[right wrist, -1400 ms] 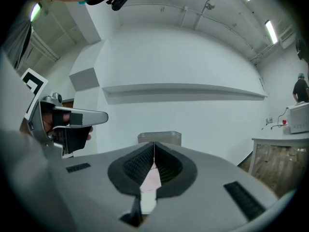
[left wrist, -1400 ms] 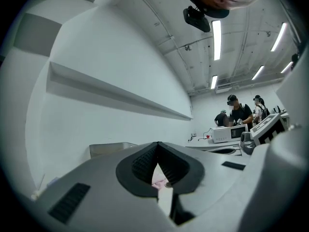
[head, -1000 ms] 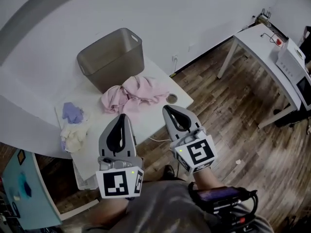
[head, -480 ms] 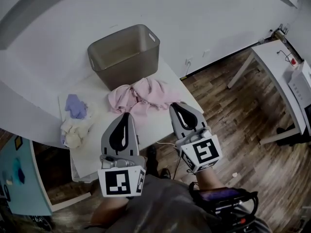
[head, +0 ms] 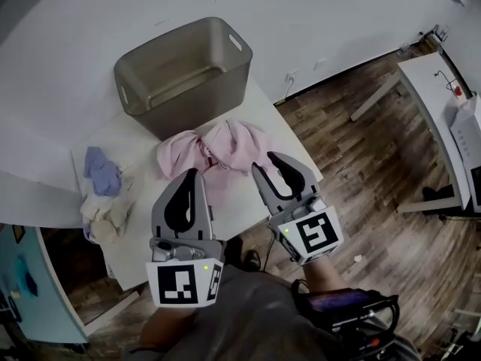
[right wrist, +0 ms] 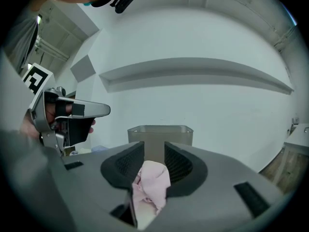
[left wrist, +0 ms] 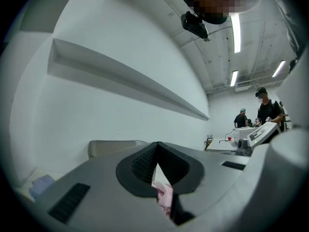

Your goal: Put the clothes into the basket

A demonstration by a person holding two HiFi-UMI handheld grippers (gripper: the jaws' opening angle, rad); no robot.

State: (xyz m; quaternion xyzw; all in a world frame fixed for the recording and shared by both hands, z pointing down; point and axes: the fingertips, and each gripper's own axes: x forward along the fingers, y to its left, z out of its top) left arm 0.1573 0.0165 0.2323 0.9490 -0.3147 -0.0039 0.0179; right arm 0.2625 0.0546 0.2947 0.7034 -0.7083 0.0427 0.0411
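Observation:
A grey plastic basket (head: 184,70) stands empty at the far end of the white table (head: 244,213). In front of it lies a crumpled pink garment (head: 218,153). A lavender cloth (head: 100,170) and a cream cloth (head: 109,210) lie at the table's left. My left gripper (head: 194,174) is shut, its tips at the garment's near left edge. My right gripper (head: 273,164) has just been opening and hangs over the garment's near right edge. In the right gripper view the pink garment (right wrist: 152,182) shows through the gap, with the basket (right wrist: 159,132) straight ahead.
A second white desk (head: 436,74) with equipment stands to the right over the wood floor (head: 361,164). A white wall runs behind the basket. Two people (left wrist: 268,111) stand far off at the right of the left gripper view.
Both grippers have moved forward and down to the near edge of the pink garment. The right jaws, shut before, now stand apart. The left jaws stay shut.

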